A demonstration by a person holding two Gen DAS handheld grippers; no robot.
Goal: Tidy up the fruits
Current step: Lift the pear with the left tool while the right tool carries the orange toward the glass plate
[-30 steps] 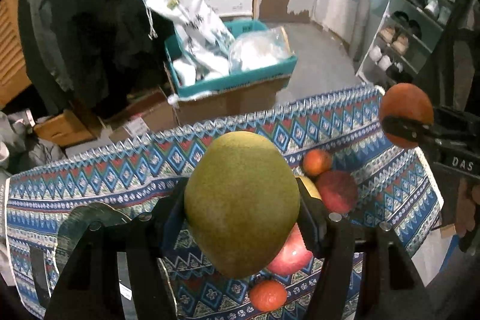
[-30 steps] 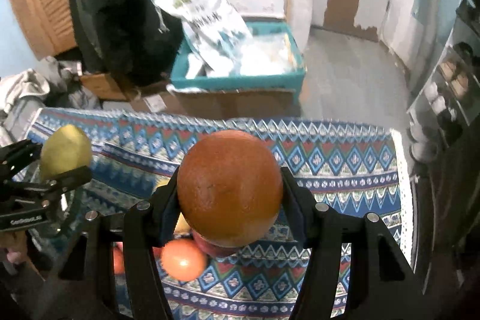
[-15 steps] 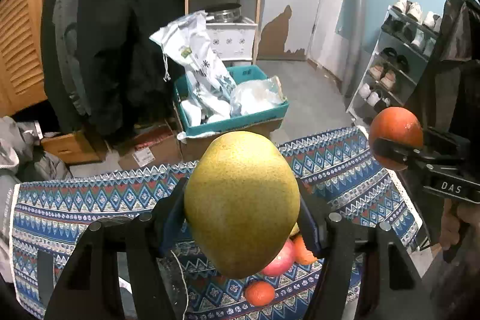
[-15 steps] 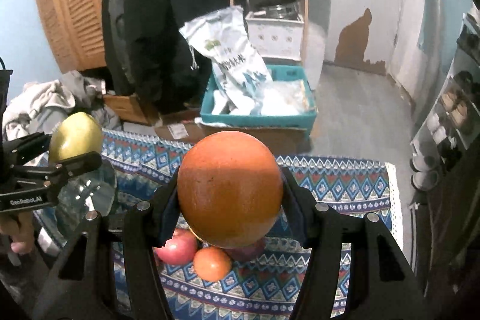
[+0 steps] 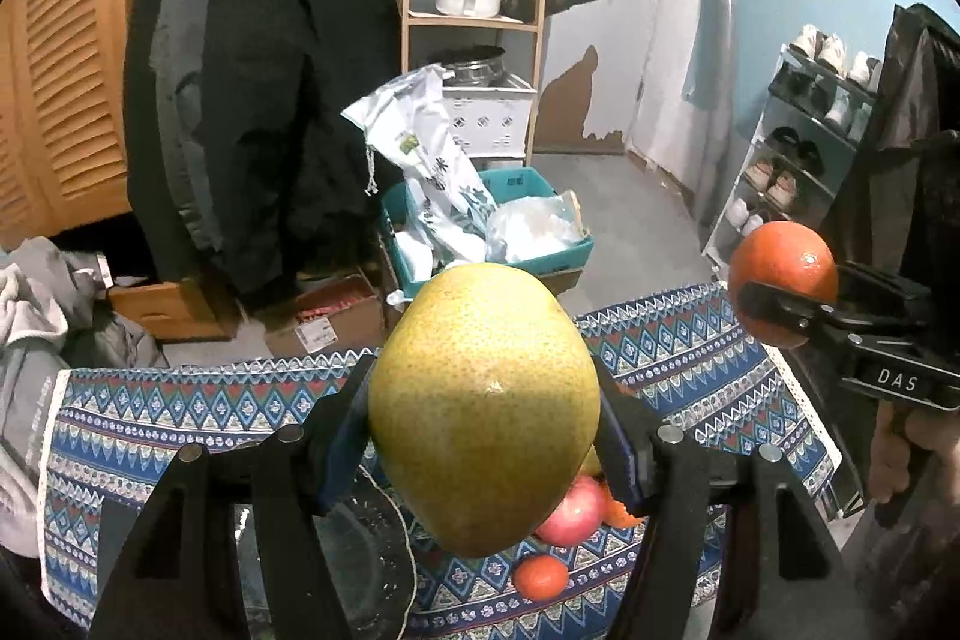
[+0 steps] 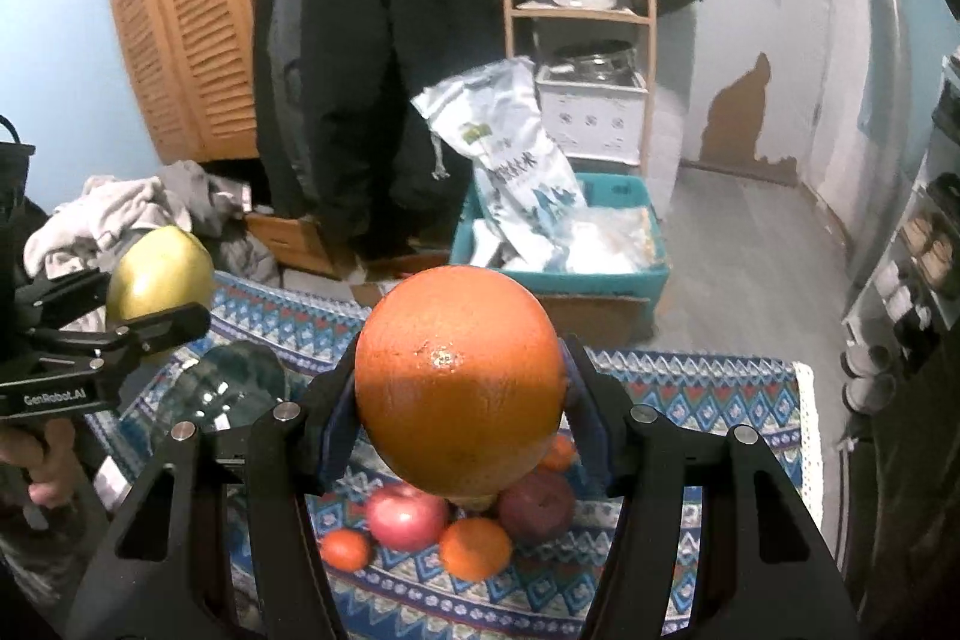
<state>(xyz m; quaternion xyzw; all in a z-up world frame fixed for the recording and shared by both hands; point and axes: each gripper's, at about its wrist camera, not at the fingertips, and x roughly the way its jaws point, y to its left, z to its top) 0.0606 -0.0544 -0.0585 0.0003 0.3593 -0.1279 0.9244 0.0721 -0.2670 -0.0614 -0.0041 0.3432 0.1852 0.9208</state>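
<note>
My left gripper (image 5: 486,430) is shut on a large yellow-green pear (image 5: 483,400), held high above the patterned tablecloth (image 5: 180,418). My right gripper (image 6: 459,388) is shut on a big orange (image 6: 459,376), also raised; it shows at the right of the left wrist view (image 5: 783,289). The pear shows at the left of the right wrist view (image 6: 159,277). On the cloth below lie a pink apple (image 6: 405,514), a dark red apple (image 6: 537,505) and small tangerines (image 6: 474,547). A clear glass bowl (image 6: 222,388) sits on the cloth to the left.
Beyond the table stand a teal crate (image 6: 600,274) with white bags, cardboard boxes, a wooden shelf (image 5: 474,16) with pots, hanging black coats (image 5: 270,70) and a shoe rack (image 5: 804,142) at right. A heap of clothes (image 6: 132,208) lies at the left.
Both grippers have risen and tilted up with their fruits; the table and the fruit pile have dropped lower in both views and more of the room shows.
</note>
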